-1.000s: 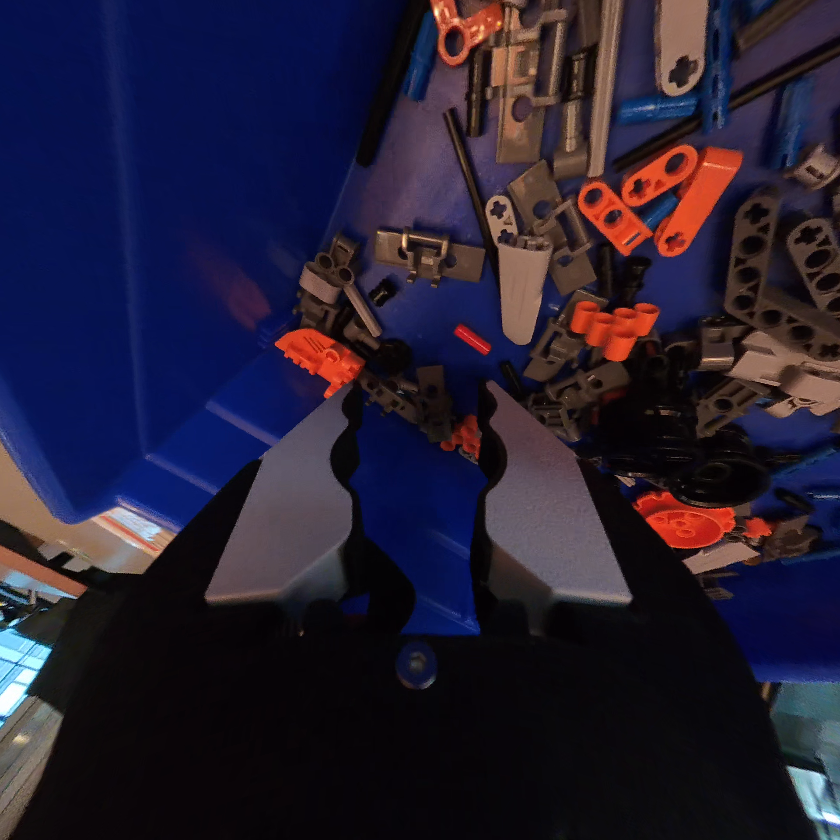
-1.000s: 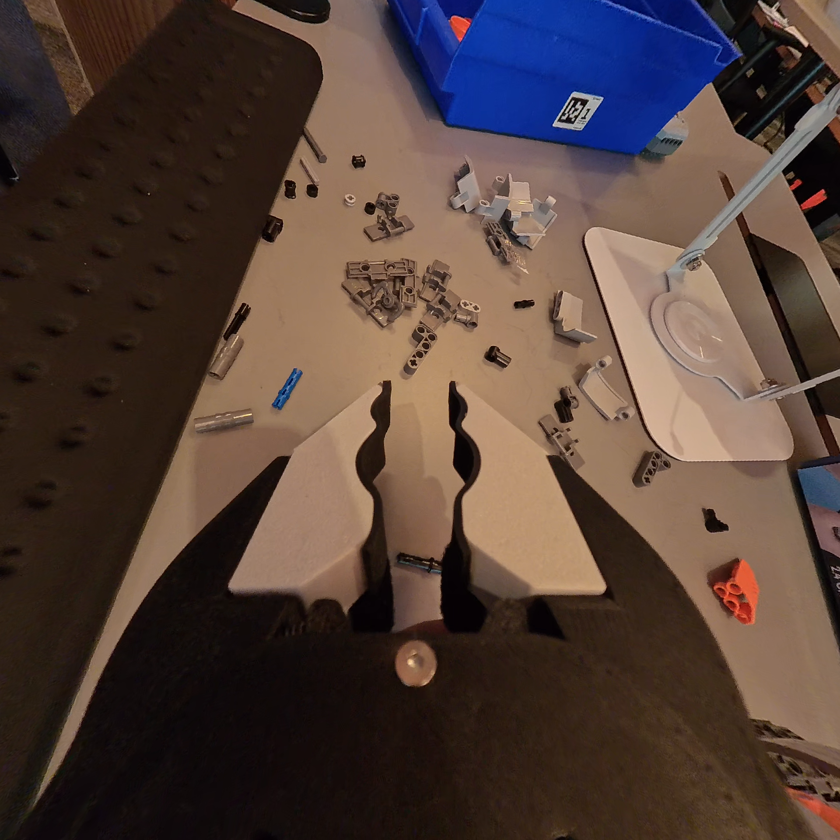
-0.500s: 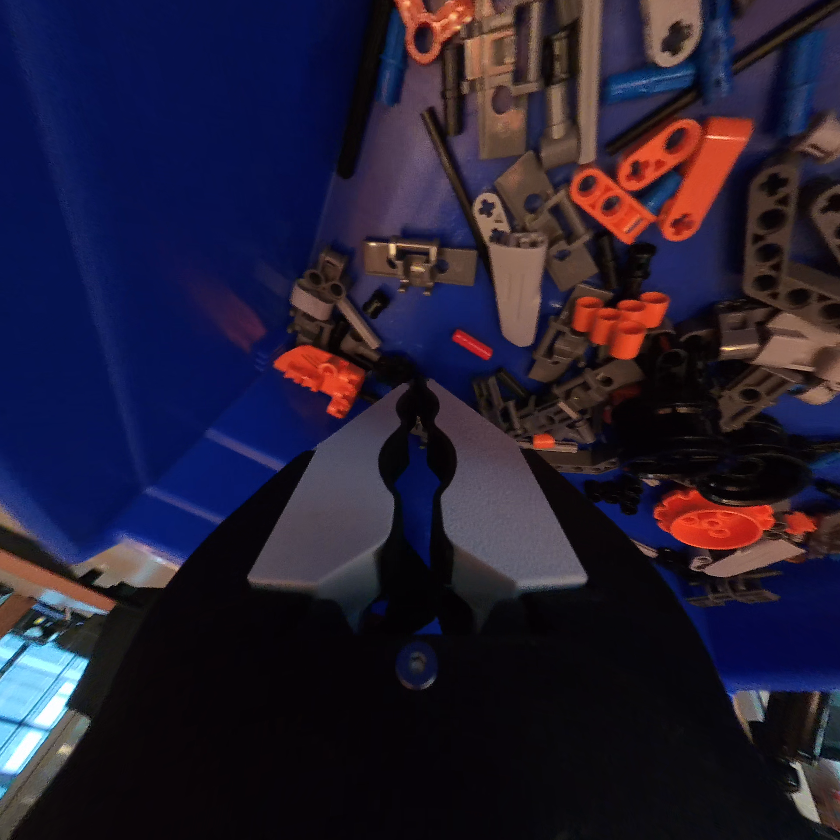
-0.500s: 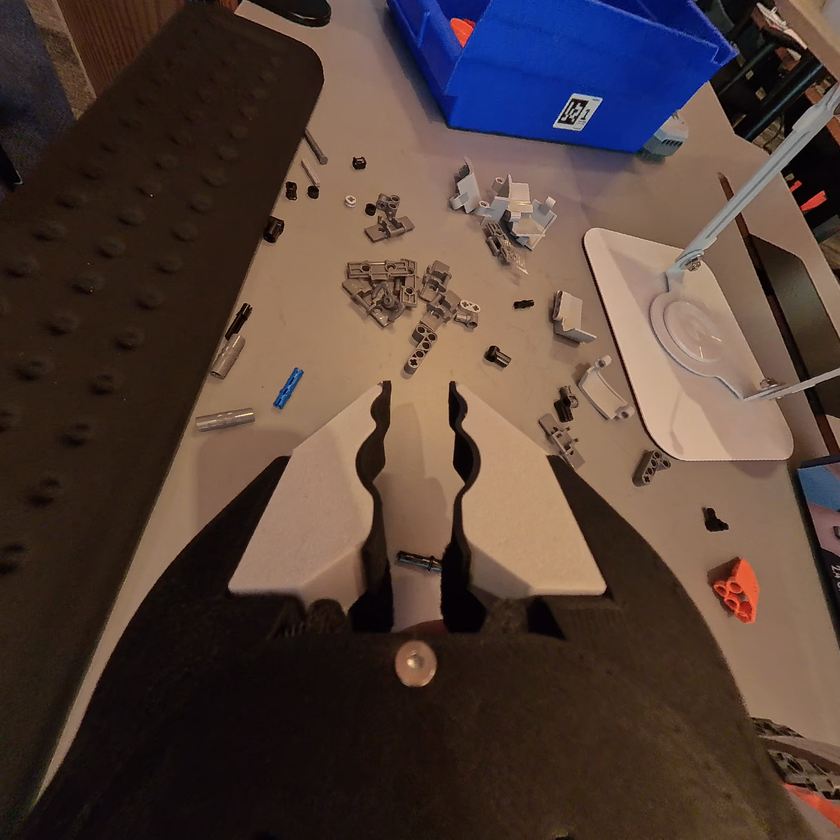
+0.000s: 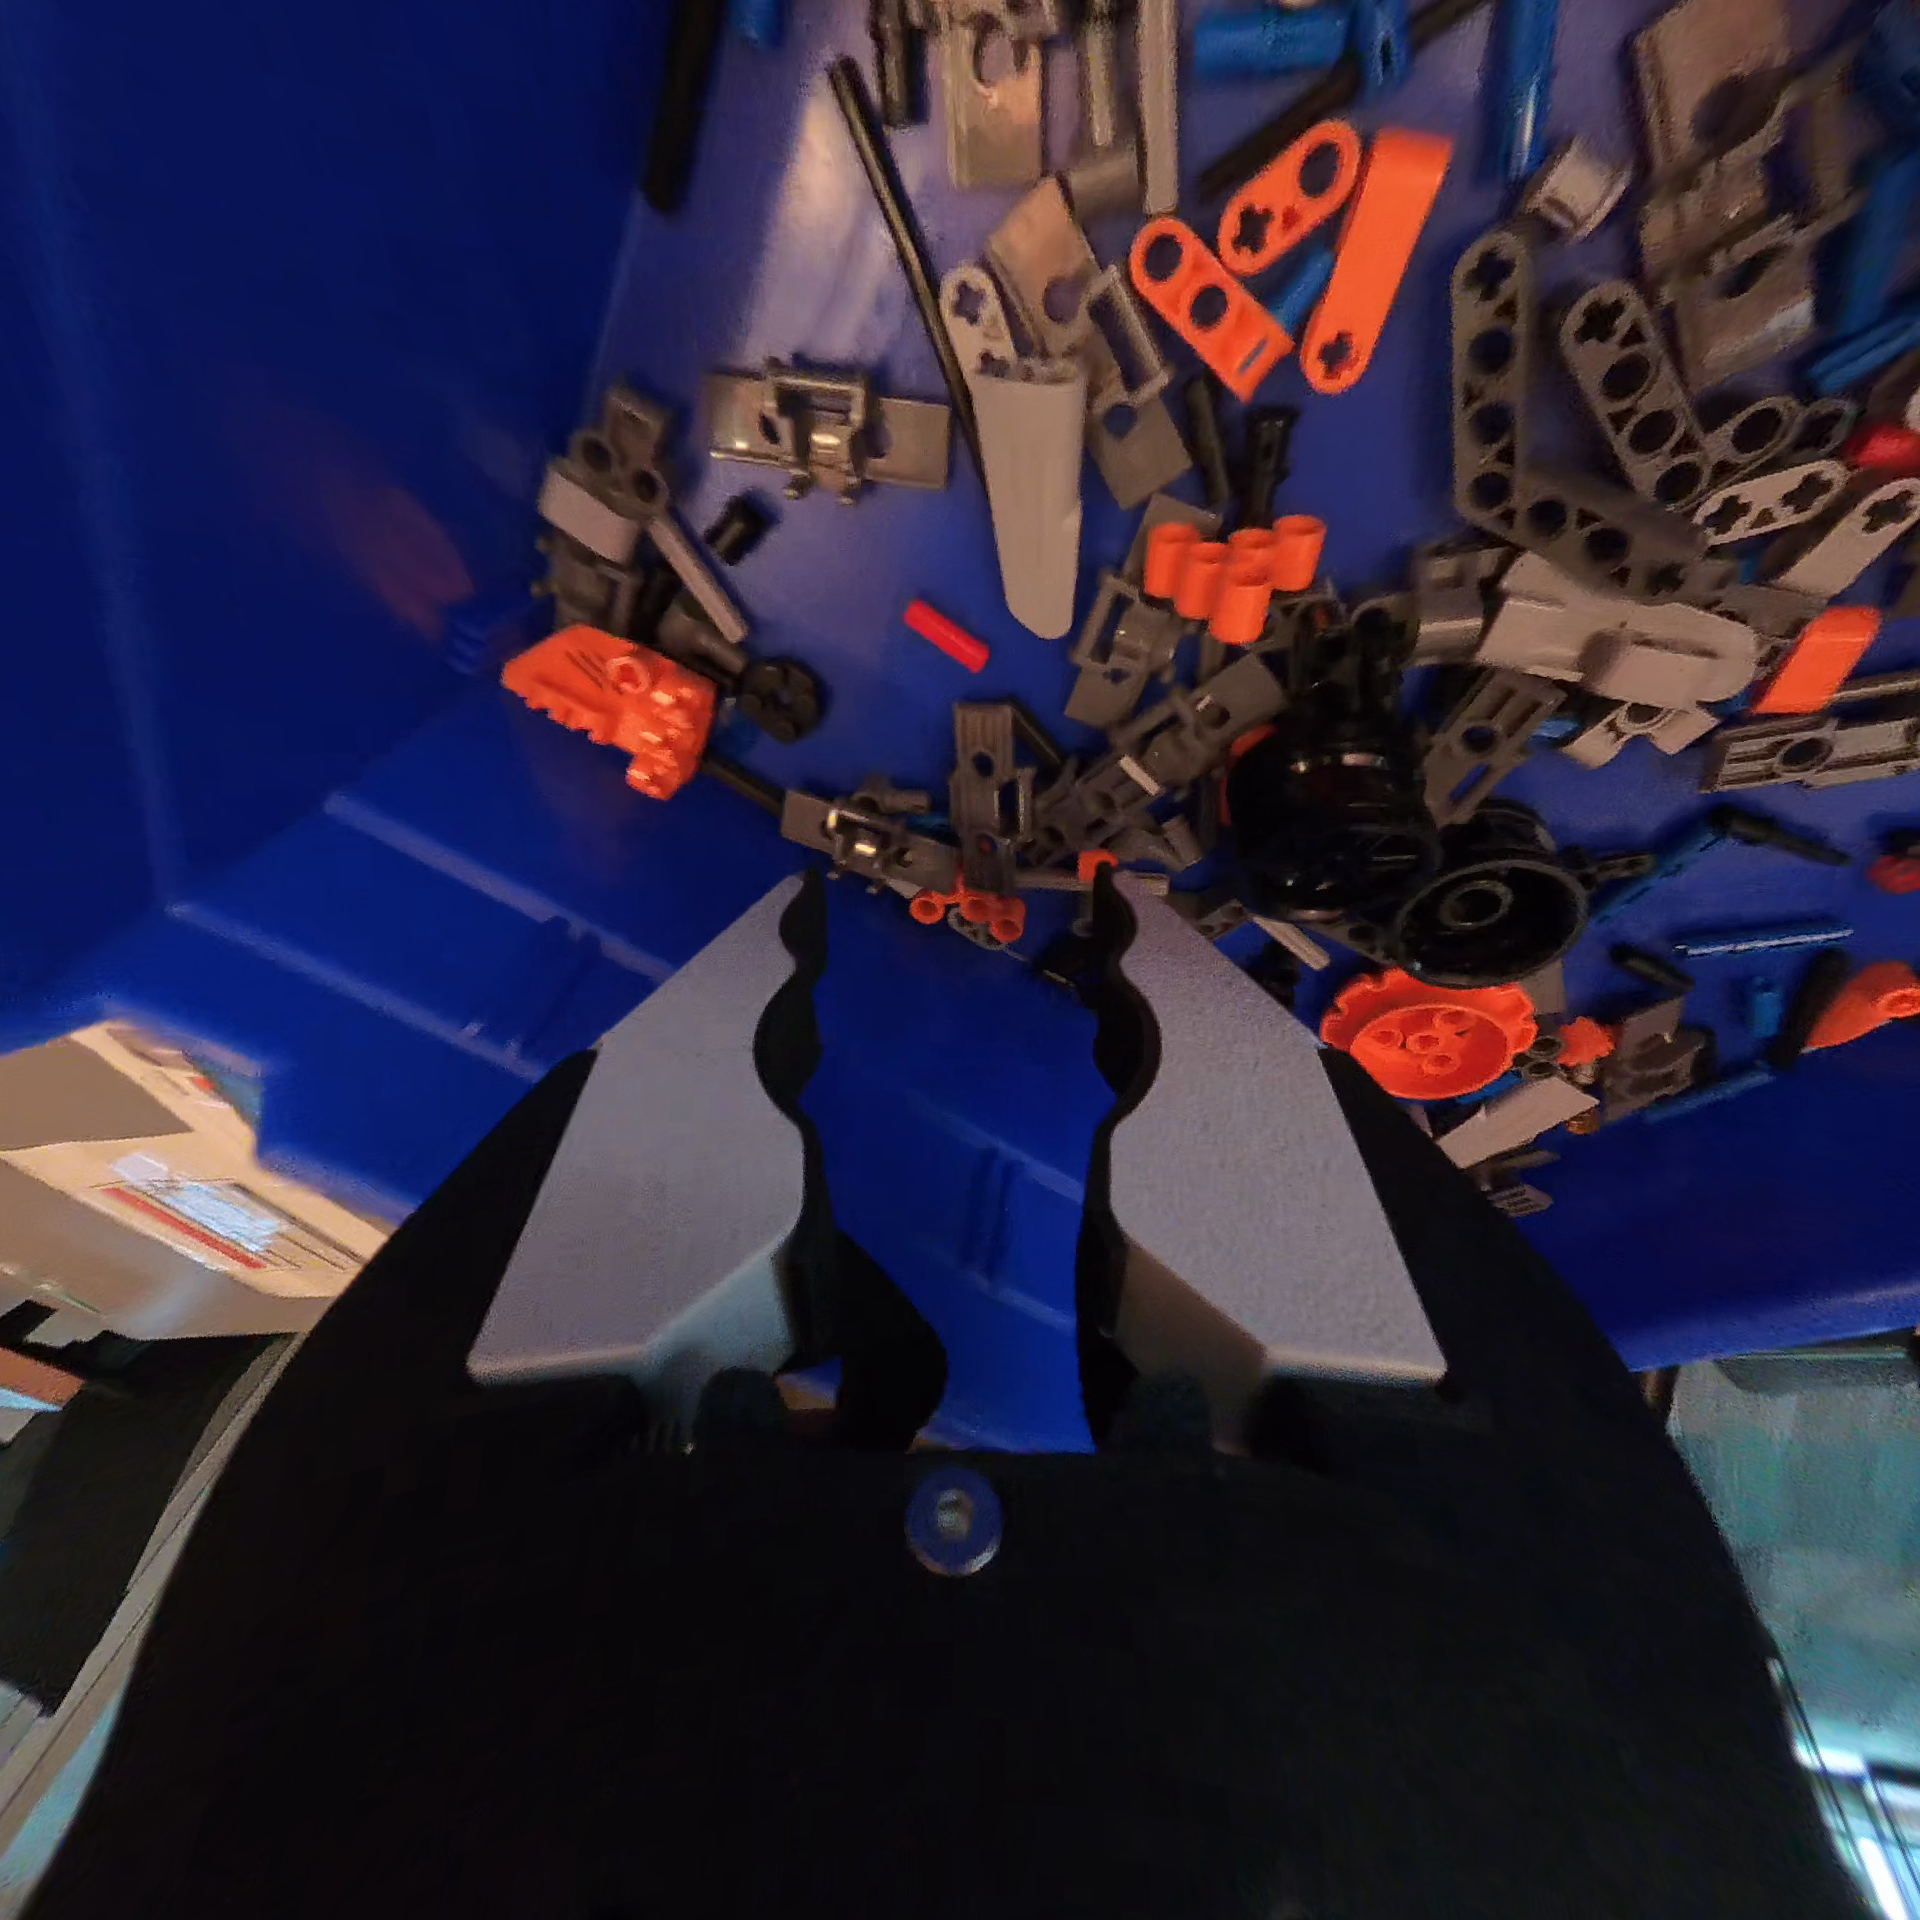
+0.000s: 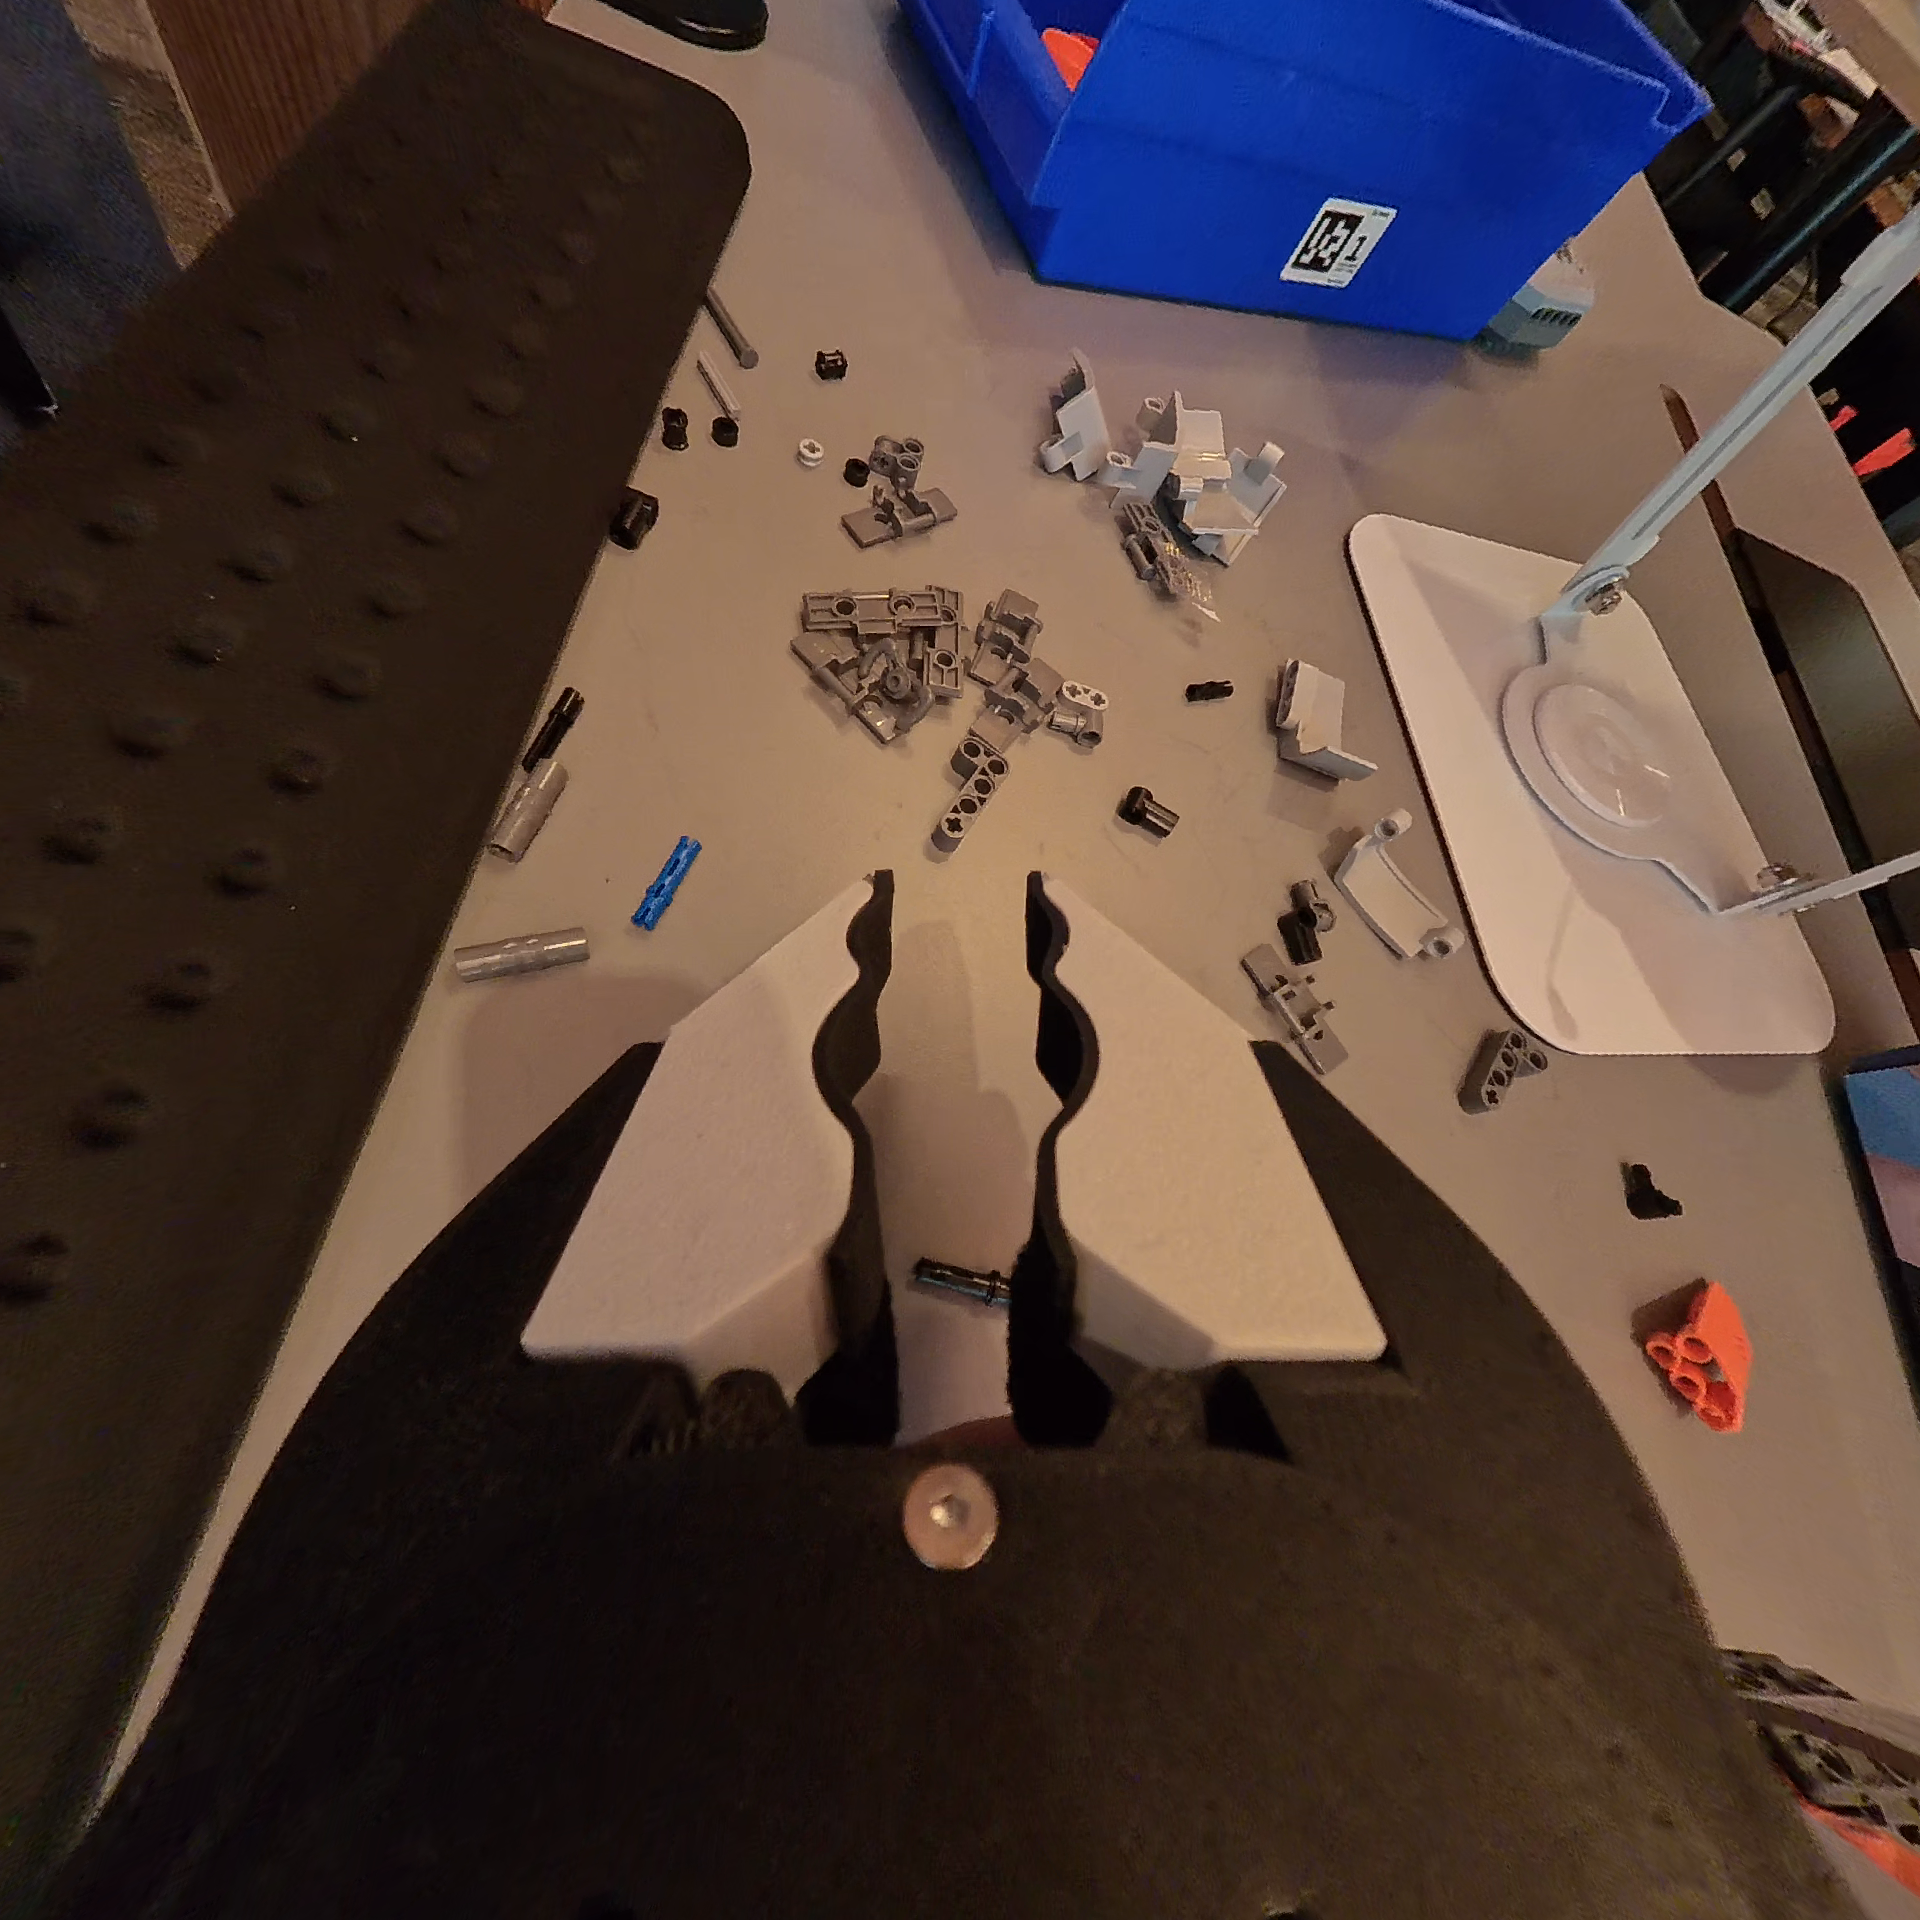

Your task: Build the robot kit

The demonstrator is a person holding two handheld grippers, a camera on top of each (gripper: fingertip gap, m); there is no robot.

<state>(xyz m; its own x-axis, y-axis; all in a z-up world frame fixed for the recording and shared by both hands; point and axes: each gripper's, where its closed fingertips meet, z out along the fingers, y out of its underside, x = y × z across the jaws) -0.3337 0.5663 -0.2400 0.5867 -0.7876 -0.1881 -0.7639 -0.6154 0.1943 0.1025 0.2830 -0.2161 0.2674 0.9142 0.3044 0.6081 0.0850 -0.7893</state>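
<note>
Grey counter (image 6: pixel 831 260) | my left tongs (image 5: pixel 951 883) spread inside blue bin (image 5: pixel 312 416), near small orange piece (image 5: pixel 966 909) | my right tongs (image 6: pixel 956 878) spread above counter, empty.

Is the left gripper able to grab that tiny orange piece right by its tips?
Probably yes. The left gripper is open inside the blue bin, and the tiny orange piece lies between its tips, though dark grey parts crowd right behind it.
</note>
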